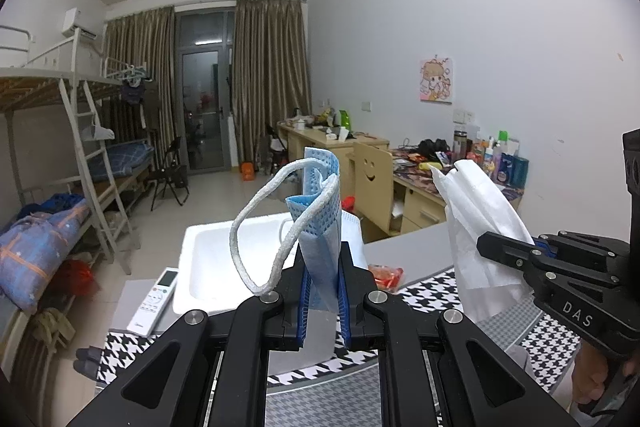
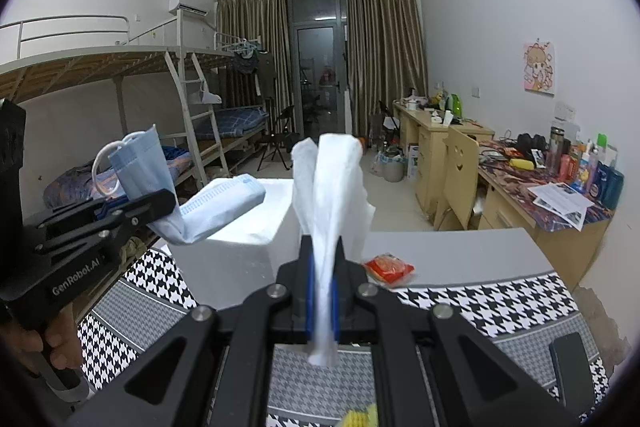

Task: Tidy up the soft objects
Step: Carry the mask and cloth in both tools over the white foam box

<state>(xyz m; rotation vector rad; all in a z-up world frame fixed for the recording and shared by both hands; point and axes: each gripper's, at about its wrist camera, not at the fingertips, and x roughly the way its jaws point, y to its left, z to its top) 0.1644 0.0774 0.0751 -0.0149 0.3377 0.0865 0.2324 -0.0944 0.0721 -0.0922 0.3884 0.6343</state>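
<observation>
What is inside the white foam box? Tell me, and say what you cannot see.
The white foam box looks bare inside where its floor shows. The face mask held in the left gripper covers its right part, so anything there stays hidden.

Both claws raised side by side, each clamped tight.
Left claw (image 1: 322, 291) pinched on a blue face mask (image 1: 320, 227), right claw (image 2: 322, 291) pinched on a white tissue (image 2: 332, 195); tilted slightly downward, a bare hand (image 2: 52, 341) wrapped around the left handle.
</observation>
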